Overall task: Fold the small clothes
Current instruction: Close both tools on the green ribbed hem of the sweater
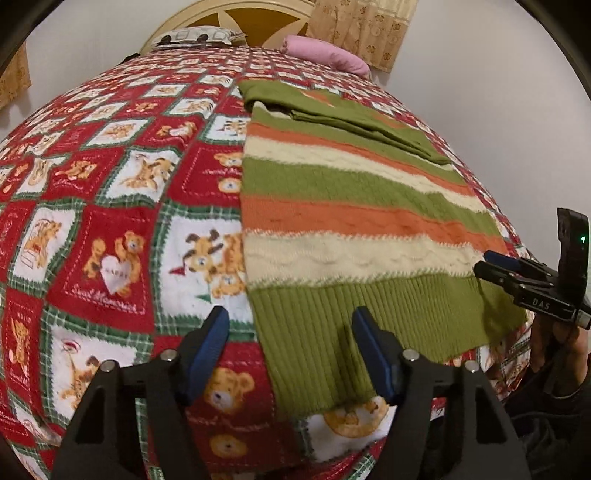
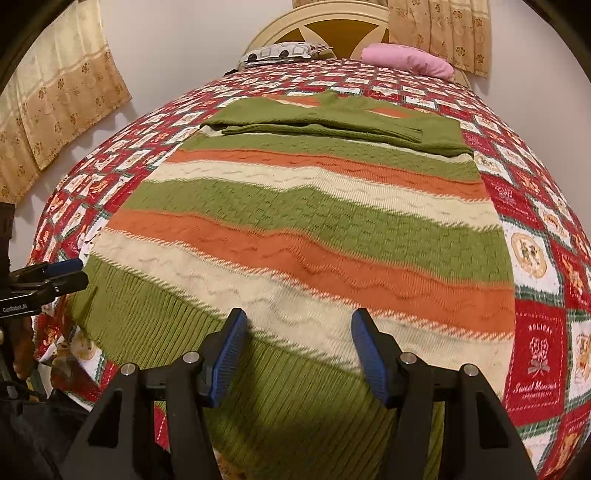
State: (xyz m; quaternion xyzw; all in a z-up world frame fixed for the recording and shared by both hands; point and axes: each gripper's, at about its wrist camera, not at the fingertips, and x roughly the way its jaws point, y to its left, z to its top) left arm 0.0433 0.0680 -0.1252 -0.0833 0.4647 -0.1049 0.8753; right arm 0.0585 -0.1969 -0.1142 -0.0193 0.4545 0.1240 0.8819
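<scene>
A knitted sweater [image 1: 351, 206] with green, orange and cream stripes lies flat on the bedspread [image 1: 110, 221], its green sleeves folded across the far end. My left gripper [image 1: 293, 343] is open just above the near left corner of the ribbed green hem; one pad hangs over the quilt, the other over the hem. In the right wrist view the sweater [image 2: 314, 221] fills the middle. My right gripper [image 2: 299, 343] is open above the hem, holding nothing. Each gripper shows in the other's view: the right gripper [image 1: 487, 264] at the hem's right corner, the left gripper [image 2: 74, 273] at its left.
The red, white and green teddy-bear quilt [image 2: 535, 332] covers the whole bed. A pink pillow [image 2: 406, 61] and a patterned pillow [image 2: 280, 51] lie by the headboard [image 2: 325, 26]. Curtains [image 2: 55, 103] hang on the wall. A hand [image 1: 554, 343] holds the right gripper's handle.
</scene>
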